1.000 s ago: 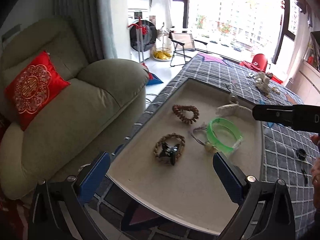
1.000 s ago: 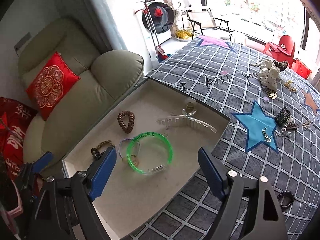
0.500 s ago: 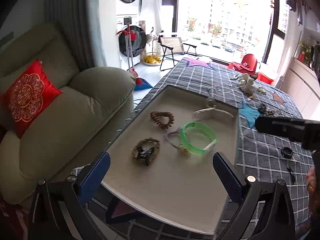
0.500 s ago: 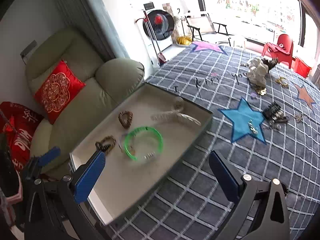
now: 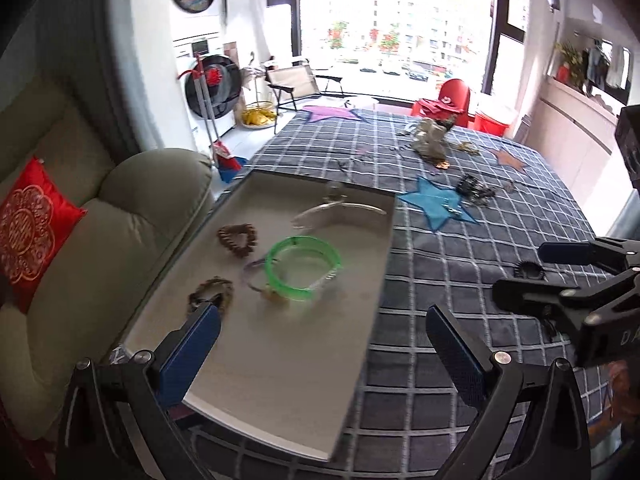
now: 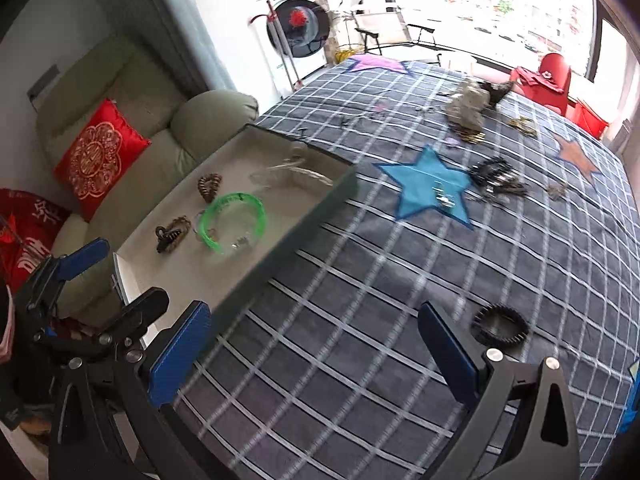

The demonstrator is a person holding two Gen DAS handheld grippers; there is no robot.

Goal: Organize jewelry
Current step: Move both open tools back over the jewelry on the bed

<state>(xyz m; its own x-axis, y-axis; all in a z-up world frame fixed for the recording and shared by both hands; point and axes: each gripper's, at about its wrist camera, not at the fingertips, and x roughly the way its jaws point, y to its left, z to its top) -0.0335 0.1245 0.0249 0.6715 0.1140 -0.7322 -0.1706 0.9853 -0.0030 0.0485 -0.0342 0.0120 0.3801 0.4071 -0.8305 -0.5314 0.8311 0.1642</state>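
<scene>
Bright window (image 5: 400,28) glare — blurred, fisheye-bent edges.

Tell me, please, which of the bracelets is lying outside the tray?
The black spiky bracelet lies alone on the checked blanket, close beside the right gripper. The green bangle and the brown beaded bracelets lie inside the tray.

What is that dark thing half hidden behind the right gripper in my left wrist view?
Observer: A black toothed ring, lying flat on the checked blanket, outside the tray.
Operator: Is the right gripper holding it?
Observer: No. Its jaws have just been opening and stand wide, with nothing between them; the ring lies just beyond its right-hand finger.
Operator: And the braided bracelet, partly blocked for me?
Observer: A black claw clip rests against it.
</scene>
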